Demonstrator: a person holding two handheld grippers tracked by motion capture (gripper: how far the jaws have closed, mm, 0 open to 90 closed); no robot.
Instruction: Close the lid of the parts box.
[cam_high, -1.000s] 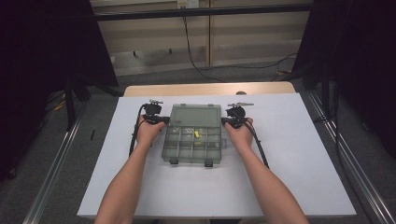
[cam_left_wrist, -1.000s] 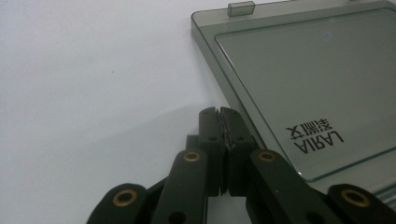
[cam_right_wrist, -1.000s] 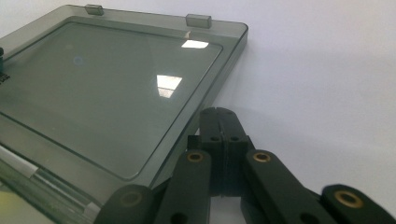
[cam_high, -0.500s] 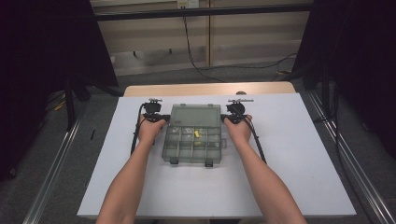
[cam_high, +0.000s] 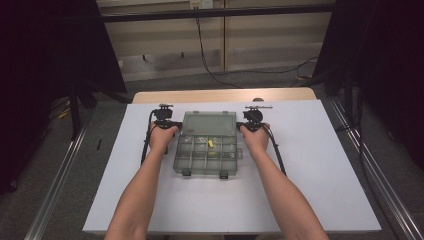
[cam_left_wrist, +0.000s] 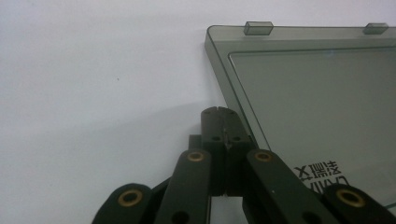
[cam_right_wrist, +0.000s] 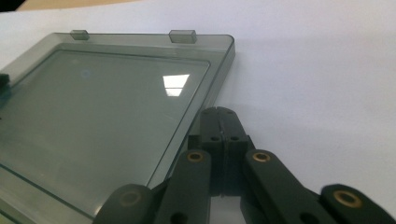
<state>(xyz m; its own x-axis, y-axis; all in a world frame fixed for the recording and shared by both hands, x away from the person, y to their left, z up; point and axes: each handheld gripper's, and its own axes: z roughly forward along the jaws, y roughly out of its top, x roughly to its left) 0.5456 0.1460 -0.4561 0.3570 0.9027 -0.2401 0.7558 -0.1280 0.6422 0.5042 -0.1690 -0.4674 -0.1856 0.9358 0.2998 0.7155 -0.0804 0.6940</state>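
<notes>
A smoky clear compartment box (cam_high: 206, 156) lies open on the white table, its lid (cam_high: 209, 123) flat on the far side. A small yellow piece (cam_high: 211, 144) sits in one compartment. My left gripper (cam_high: 173, 124) is shut, its tips (cam_left_wrist: 219, 112) right beside the lid's (cam_left_wrist: 317, 102) left edge with nothing between the jaws. My right gripper (cam_high: 243, 125) is shut too, its tips (cam_right_wrist: 218, 112) against the right edge of the lid (cam_right_wrist: 102, 116). Two latch tabs (cam_right_wrist: 182, 36) stand on the lid's far rim.
The white table top (cam_high: 320, 165) spreads wide around the box. A wooden edge (cam_high: 225, 95) runs along its far side. Metal rails (cam_high: 380, 180) flank the table on the floor, and cables (cam_high: 210, 65) trail across the floor beyond.
</notes>
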